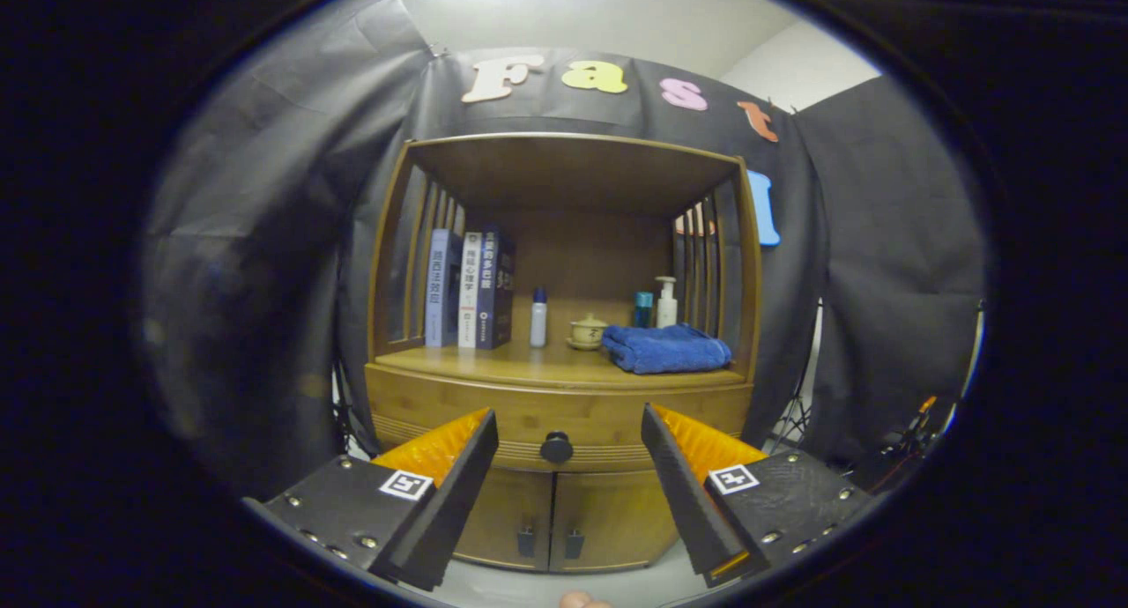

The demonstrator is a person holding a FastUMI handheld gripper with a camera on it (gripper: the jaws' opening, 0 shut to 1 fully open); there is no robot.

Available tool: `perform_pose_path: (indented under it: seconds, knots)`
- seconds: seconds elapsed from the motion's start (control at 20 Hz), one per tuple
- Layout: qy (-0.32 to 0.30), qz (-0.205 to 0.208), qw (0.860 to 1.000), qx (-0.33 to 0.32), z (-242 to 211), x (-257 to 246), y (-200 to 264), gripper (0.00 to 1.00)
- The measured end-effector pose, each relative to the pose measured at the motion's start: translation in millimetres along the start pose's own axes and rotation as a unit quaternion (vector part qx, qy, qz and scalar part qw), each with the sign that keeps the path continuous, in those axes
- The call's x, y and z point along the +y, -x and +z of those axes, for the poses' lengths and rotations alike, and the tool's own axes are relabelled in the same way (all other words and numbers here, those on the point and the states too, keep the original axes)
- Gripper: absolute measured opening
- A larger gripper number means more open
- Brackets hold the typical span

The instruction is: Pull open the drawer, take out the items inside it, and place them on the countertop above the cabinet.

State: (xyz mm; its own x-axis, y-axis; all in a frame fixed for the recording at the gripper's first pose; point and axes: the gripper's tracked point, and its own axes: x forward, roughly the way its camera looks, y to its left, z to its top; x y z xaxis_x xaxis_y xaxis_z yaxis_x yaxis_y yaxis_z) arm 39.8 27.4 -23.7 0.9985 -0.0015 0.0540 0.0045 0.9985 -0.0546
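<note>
A bamboo cabinet stands ahead with its drawer (529, 414) pushed in, and a round dark knob (556, 447) sits at the drawer front's middle. My gripper (568, 427) is open, its two fingers spread wide to either side of the knob and still short of it, touching nothing. The countertop (493, 363) above the drawer is a wooden shelf under a canopy. What lies inside the drawer is hidden.
On the countertop stand three books (467, 286) at the left, a small white bottle (538, 317), a lidded cup on a saucer (588, 330), a folded blue towel (665, 347), a teal bottle and a pump bottle (666, 302). Two lower doors (555, 515) sit under the drawer.
</note>
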Motion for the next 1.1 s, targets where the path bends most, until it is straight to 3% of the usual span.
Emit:
perform_pose_path:
  seconds: [0.55, 0.75, 1.1]
  knots:
    - [0.003, 0.009, 0.999, 0.053, -81.9, 16.9, -64.2, 0.98]
    - [-0.03, -0.004, 0.997, 0.077, -103.9, 7.1, -93.0, 0.98]
    - [-0.049, 0.024, 0.994, 0.094, -133.1, 27.4, -135.9, 0.98]
